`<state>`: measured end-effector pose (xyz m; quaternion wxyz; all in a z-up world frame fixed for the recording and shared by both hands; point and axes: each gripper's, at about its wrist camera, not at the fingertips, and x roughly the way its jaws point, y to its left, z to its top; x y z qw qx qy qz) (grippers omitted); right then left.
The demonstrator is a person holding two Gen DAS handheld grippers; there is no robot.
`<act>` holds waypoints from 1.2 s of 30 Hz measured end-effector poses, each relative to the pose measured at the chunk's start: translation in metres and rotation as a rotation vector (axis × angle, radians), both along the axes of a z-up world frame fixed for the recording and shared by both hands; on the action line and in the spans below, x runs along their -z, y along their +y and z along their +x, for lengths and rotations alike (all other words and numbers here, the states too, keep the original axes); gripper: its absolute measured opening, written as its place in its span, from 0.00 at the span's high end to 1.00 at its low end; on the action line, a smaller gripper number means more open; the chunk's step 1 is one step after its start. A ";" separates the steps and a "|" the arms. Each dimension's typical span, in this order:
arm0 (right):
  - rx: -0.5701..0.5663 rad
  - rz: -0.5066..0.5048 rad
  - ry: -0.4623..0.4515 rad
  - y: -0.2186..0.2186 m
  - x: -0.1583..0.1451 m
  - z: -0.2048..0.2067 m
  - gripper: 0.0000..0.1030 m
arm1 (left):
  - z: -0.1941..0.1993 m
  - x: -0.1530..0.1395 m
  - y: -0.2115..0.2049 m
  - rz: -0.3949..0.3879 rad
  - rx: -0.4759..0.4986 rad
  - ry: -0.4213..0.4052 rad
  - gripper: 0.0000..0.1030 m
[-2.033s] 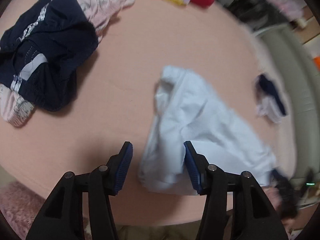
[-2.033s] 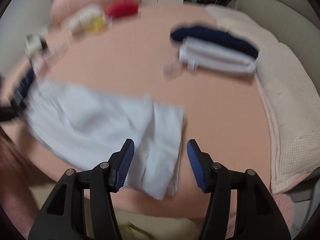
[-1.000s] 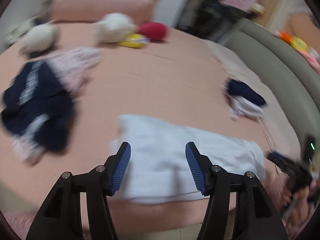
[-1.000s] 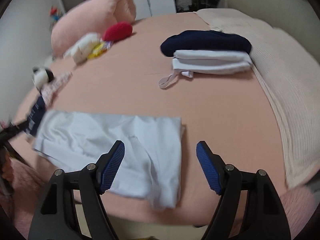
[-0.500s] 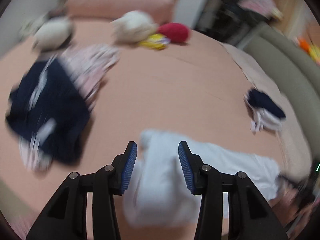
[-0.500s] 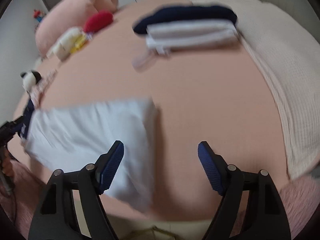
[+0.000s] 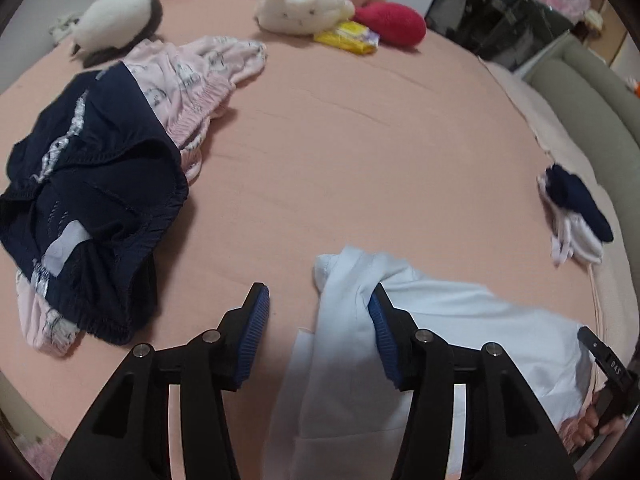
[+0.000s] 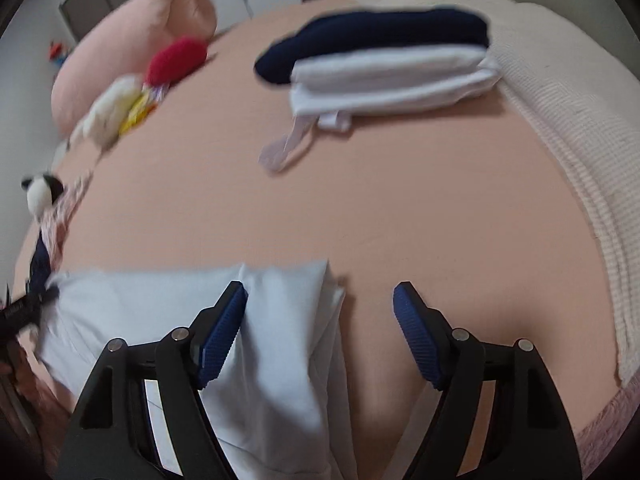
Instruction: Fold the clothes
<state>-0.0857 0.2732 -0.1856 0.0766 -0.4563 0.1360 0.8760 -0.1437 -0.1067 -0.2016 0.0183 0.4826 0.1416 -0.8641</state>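
Jaws of left gripper (image 7: 318, 330) and right gripper (image 8: 320, 330) gape over pale-blue garment (image 8: 276, 344) on bed (image 7: 360, 152); neither grips it.

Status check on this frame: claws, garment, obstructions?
Left claw open over the light blue garment. Right claw open at its other end. Garment lies flat, partly folded, on the pink bed. Nothing in the way.

— How does the light fall? Soft, even indoor light; the pink bedsheet (image 7: 360, 152) shows faint shadows beside the navy garment (image 7: 92, 200), no glare.

— And sharpness? Left wrist view is crisp; right wrist view is smeared, the folded stack (image 8: 384, 60) blurred. Fisheye bends both, corners black.
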 end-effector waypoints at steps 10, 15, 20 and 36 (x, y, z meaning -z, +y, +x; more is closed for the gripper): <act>-0.115 0.215 -0.070 -0.016 0.000 0.026 0.27 | 0.050 -0.013 0.021 -0.067 0.057 -0.008 0.53; -0.162 0.215 0.082 -0.033 -0.034 0.055 0.26 | 0.072 -0.035 0.056 -0.049 0.229 0.154 0.53; -0.285 0.250 -0.012 -0.079 -0.013 0.046 0.26 | 0.065 -0.012 0.099 -0.124 0.321 0.054 0.53; -0.298 0.045 0.053 -0.056 -0.025 0.071 0.21 | 0.083 -0.031 0.058 -0.041 0.227 0.127 0.48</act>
